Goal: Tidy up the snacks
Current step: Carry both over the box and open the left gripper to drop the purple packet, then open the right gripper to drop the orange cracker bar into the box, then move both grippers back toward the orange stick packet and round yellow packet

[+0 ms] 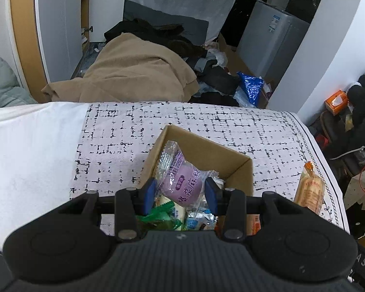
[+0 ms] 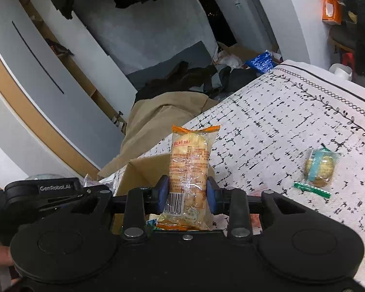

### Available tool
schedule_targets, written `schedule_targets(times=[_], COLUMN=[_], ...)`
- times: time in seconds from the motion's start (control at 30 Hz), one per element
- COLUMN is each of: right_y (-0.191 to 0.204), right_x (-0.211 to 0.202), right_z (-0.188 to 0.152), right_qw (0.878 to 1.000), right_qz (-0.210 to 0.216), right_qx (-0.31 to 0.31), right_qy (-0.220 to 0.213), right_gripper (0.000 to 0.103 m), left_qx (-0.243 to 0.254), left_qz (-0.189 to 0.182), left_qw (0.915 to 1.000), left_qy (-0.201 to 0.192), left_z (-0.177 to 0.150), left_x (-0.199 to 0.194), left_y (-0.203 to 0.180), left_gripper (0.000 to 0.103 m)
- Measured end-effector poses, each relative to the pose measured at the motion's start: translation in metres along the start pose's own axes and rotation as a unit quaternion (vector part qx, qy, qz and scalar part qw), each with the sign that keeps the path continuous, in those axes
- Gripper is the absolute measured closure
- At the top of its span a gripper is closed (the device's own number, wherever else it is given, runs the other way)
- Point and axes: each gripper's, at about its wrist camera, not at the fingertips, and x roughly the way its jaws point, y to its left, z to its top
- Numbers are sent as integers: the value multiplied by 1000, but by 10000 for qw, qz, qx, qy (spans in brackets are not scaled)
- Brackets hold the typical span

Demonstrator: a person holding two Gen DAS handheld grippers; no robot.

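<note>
- While both claws are working over the cardboard box point(image 1: 241, 170), the left gripper point(image 1: 181, 193) is pinching a purple mochi packet point(image 1: 185, 185) above the snacks already dropped inside, seemingly for release.
- The right gripper point(image 2: 187, 194) is clamping an orange cracker pack point(image 2: 191, 168) upright, box just ahead-left.
- A round cookie packet point(image 2: 320, 166) is lying on the tablecloth point(image 2: 279, 121) off to its right, probably next.

A purple mochi packet point(image 1: 182, 182) hangs lower centre, above an open cardboard box point(image 1: 241, 168) holding mixed wrapped snacks. An orange-trimmed biscuit pack point(image 2: 189, 172) stands upright at centre frame, while a clear-wrapped round cookie point(image 2: 320, 168) lies at right.
</note>
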Motion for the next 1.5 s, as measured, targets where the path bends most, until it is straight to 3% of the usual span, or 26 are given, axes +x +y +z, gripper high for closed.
schedule_targets(times=[0.4,0.63,0.7,0.73,0.77,0.83,0.93,1.07,1.13,1.5], right_y=[18,34,38,40,44,46,42,35,31,4], right_x=[30,46,48,49,49,47,42,30,22,-17], right_z=[2,9,9,8,7,5,4,6,8,19], right_qw=[9997,9995,9994,9992,9989,9988,9991,9996,9997,9987], right_qz=[43,136,227,288,364,381,289,89,43,-367], right_qx=[-91,-106,-105,-126,-169,-233,-165,-95,-84,-281], right_qy=[223,269,259,244,251,217,270,260,235,221], right_gripper=[71,70,67,60,45,37,37,37,37,32], left_qx=[-43,59,46,37,32,30,9,11,81,121], left_qz=[91,30,39,41,44,55,28,-25,-31,-146], left_qw=[9994,9997,9997,9997,9997,9997,9995,9993,9991,9987], left_qy=[321,256,231,230,233,253,316,385,419,465], left_z=[11,31,34,35,35,34,31,28,27,9], left_x=[30,23,22,21,20,20,18,14,11,-4], left_y=[13,19,22,23,24,26,29,30,28,10], left_gripper=[57,52,50,50,49,48,45,25,20,12])
